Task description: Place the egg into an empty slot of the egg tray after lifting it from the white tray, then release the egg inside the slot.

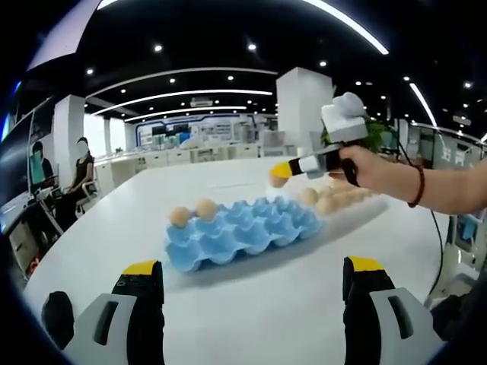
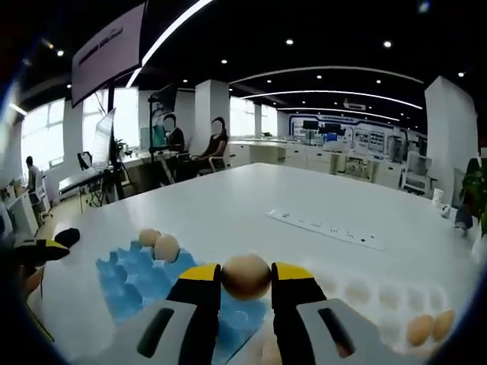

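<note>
Egg [image 2: 246,276] sits clamped between the yellow-tipped jaws of the right gripper [image 2: 246,280], held in the air above the near edge of the blue egg tray [image 2: 125,283]. Going left to right in the right gripper view: a yellow-and-black tip of the left gripper [image 2: 34,251] pokes in at the far left edge; the blue egg tray lies on the white surface [image 2: 251,198] with two eggs [image 2: 159,244] side by side in slots at its far corner; then comes the held egg; a white power strip [image 2: 326,229] lies farther back on the surface; at the right is the white tray [image 2: 380,300], with two eggs [image 2: 428,327] visible at its right end.

In the left gripper view, the left gripper [image 1: 251,296] has its jaws set wide apart with nothing between them, low over the bare white surface [image 1: 251,319] and short of the blue egg tray [image 1: 243,232]. The two eggs [image 1: 192,212] rest at the tray's left end. Right of them, a hand [image 1: 380,169] holds the right gripper [image 1: 279,176], shut around the egg [image 1: 278,180] above the tray's far right corner. More eggs [image 1: 335,199] lie in the white tray [image 1: 358,207] behind it.
</note>
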The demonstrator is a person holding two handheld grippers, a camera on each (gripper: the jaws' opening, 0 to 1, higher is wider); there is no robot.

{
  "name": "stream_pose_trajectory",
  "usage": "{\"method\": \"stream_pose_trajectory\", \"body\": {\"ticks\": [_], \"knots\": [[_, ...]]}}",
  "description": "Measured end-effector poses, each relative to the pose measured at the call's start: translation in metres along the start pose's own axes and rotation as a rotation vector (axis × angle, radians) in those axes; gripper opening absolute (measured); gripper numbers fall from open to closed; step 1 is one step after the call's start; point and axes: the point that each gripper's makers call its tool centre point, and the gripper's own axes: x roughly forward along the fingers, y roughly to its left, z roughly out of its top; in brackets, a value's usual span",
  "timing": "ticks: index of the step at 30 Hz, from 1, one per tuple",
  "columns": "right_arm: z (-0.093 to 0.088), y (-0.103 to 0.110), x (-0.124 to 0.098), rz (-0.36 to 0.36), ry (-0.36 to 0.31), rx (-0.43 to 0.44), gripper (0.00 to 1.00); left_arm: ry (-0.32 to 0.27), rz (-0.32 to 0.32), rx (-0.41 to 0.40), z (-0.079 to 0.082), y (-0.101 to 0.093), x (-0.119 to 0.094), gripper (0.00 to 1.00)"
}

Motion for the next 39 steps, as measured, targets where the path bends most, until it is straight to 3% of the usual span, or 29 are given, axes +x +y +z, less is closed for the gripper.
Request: {"method": "stream_pose_trajectory", "body": {"ticks": [11, 29, 39], "knots": [[0.005, 0.031, 0.014, 0.065, -0.001, 0.005, 0.27, 0.0, 0.004, 0.006, 0.001, -0.011, -0.006, 1.0], [0.003, 0.062, 0.034, 0.138, 0.02, -0.001, 0.27, 0.001, 0.023, 0.002, -0.004, -0.006, -0.015, 1.0], [-0.007, 0.073, 0.046, 0.156, 0.054, 0.002, 0.27, -0.001, 0.03, 0.01, -0.004, 0.0, -0.018, 1.0]]}}
